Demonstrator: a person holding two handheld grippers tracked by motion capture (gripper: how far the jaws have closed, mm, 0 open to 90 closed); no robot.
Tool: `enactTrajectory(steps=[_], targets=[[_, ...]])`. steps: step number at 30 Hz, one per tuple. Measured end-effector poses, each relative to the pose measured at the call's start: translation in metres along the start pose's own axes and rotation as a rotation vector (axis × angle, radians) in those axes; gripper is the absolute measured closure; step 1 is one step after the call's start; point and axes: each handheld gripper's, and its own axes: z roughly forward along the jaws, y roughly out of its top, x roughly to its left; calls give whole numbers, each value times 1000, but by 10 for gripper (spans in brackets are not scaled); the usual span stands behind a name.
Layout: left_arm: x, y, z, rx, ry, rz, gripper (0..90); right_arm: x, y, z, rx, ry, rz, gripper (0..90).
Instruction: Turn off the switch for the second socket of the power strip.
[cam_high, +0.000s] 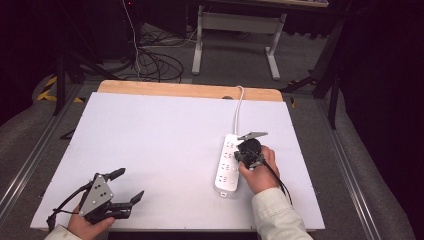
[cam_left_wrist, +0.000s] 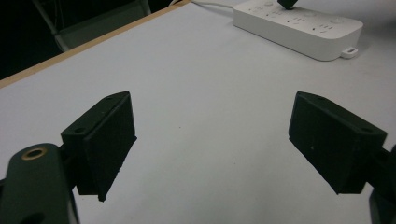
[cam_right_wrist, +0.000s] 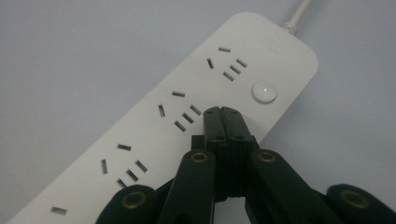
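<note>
A white power strip (cam_high: 227, 165) lies on the white table (cam_high: 160, 145) right of centre, lengthwise toward the far edge. My right gripper (cam_high: 242, 154) is held over it, pointing down. In the right gripper view its jaws (cam_right_wrist: 222, 112) are shut with nothing between them, tips at the strip's (cam_right_wrist: 154, 135) edge beside the second socket group. Whether they touch it I cannot tell. A round white button (cam_right_wrist: 264, 91) sits just past the tips. My left gripper (cam_high: 129, 185) stands open near the front left corner, with bare table between its jaws (cam_left_wrist: 212, 140). The strip (cam_left_wrist: 299, 25) lies far ahead of them.
The strip's white cord (cam_high: 239, 107) runs to a hole at the table's far wooden edge (cam_high: 190, 90). Beyond the table are floor cables (cam_high: 155, 62) and a white desk frame (cam_high: 237, 30). Metal rails flank the table on both sides.
</note>
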Motion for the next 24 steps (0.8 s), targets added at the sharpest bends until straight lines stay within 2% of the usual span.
enactTrajectory(steps=[2, 5, 24], targets=[[0, 0, 0, -1, 0, 1, 154, -1, -1, 0, -12, 9, 7, 900], [1, 0, 0, -1, -3, -1, 154, 3, -4, -2, -48, 15, -21, 900], [1, 0, -1, -4, 3, 5, 154, 10, 10, -45, -190, 47, -30, 900]])
